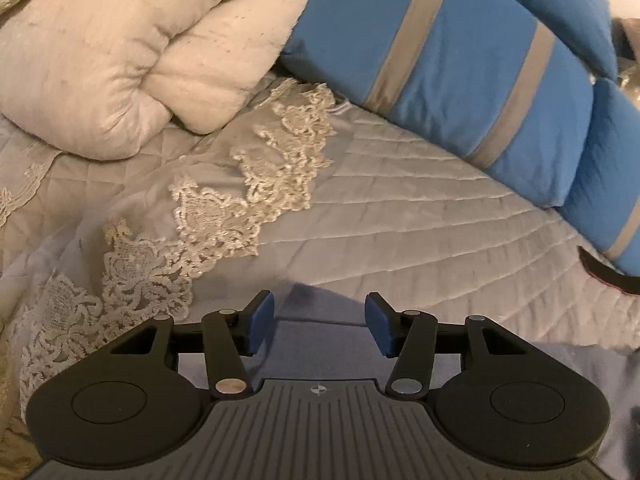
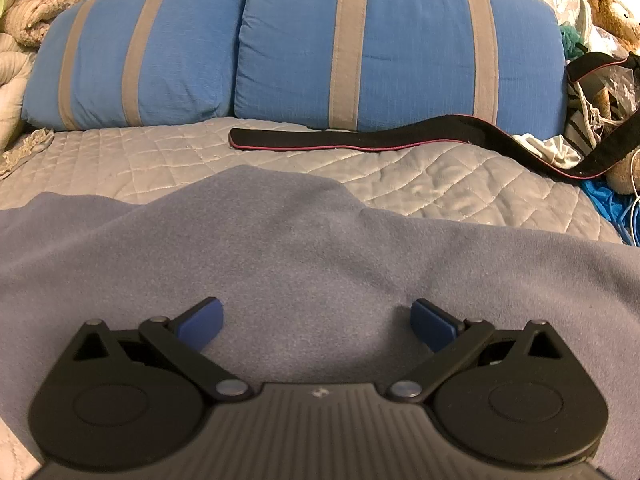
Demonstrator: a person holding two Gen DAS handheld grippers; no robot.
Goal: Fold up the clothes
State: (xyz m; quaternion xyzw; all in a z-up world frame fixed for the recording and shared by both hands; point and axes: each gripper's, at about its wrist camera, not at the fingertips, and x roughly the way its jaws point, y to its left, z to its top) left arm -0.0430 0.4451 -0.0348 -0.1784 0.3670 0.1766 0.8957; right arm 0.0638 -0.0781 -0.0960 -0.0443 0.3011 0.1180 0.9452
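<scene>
I've got a blue-grey fleece garment (image 2: pixel 304 248) spread on a grey quilted bedspread (image 2: pixel 460 184), soft napped surface, matte, mostly flat with a low peaked fold at its far edge and a shallow crease running off to the right; which piece of clothing it is I can't tell. Its long axis runs left to right across the right wrist view, far edge facing the blue pillows (image 2: pixel 360 52) with grey bands. My right gripper (image 2: pixel 316 322) sits directly over the fleece, jaws spread wide, blue pads clear of the cloth, nothing gripped. A black strap (image 2: pixel 360 142) with red piping lies flat on the quilt between fleece and pillows, curling off right into a clutter pile. My left gripper (image 1: pixel 320 326) has jaws partly apart, nothing between the pads; below and just ahead of it a flat corner of the same fleece garment (image 1: pixel 312 332) with one straight fold line across it. Beyond that the bedspread's stitched diamonds, a scalloped cream lace trim (image 1: pixel 248 200) running diagonally on the left, a puffy cream comforter (image 1: pixel 132 52) rolled up top left, striped pillows at right
</scene>
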